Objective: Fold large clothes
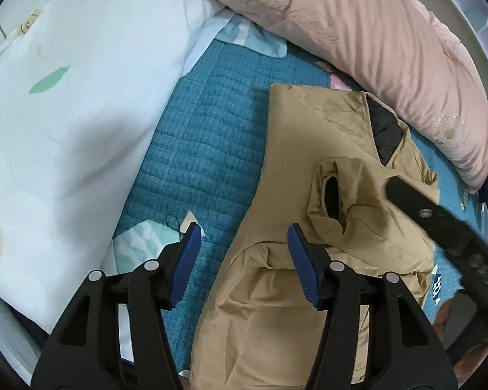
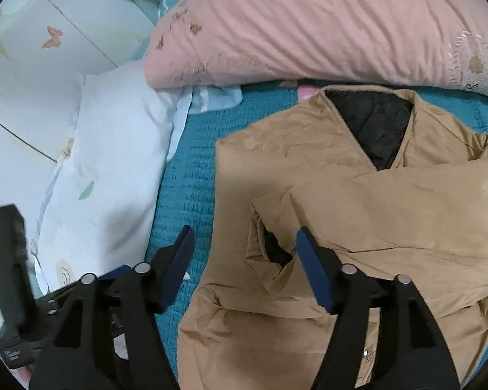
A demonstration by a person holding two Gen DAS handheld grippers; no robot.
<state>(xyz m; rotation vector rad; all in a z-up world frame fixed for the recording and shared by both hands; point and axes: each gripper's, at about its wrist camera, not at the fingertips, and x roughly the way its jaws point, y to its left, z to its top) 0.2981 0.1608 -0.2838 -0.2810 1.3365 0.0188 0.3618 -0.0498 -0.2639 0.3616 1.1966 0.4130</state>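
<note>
— Where's the jacket?

— I see the tan jacket (image 2: pixel 309 169) lying flat on the blue bed quilt (image 1: pixel 205 149), one sleeve (image 2: pixel 390 201) folded across. My right hand-held gripper (image 2: pixel 244 247) hovers over its cuff, jaws apart, empty. My left hand-held gripper (image 1: pixel 244 243) straddles the jacket's edge, also apart.

— Anything crowding it?

— White pillow (image 1: pixel 81 113) beside, pink duvet (image 2: pixel 309 26) behind.
</note>
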